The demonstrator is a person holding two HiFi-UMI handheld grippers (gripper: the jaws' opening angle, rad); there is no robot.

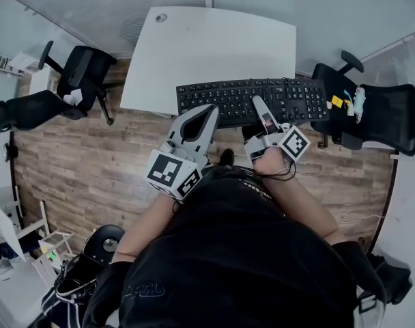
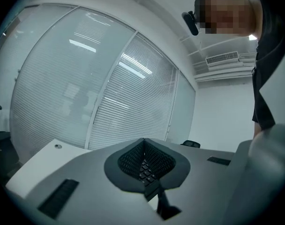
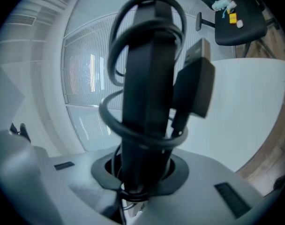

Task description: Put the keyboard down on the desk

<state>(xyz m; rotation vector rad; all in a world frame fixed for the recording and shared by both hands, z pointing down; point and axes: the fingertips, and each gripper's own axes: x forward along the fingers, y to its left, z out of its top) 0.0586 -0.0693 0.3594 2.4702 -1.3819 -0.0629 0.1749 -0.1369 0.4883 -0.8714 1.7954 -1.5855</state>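
Observation:
A black keyboard (image 1: 262, 94) hangs in the air at the front edge of the white desk (image 1: 207, 46), held level by both grippers. My left gripper (image 1: 206, 113) is shut on its near edge toward the left end; the left gripper view shows a few keys (image 2: 146, 172) between the dark pads (image 2: 128, 158). My right gripper (image 1: 260, 108) is shut on the near edge toward the right. In the right gripper view the keyboard (image 3: 147, 93) stands edge-on between the jaws, with its cable (image 3: 113, 118) looped around it and the USB plug (image 3: 195, 86) beside it.
The desk top shows bare white with a cable hole (image 1: 160, 18) at its far left. A black office chair (image 1: 81, 77) stands left of the desk, and another (image 1: 378, 115) on the right carries small items. Wooden floor (image 1: 78, 162) lies below. Blinds cover the wall behind.

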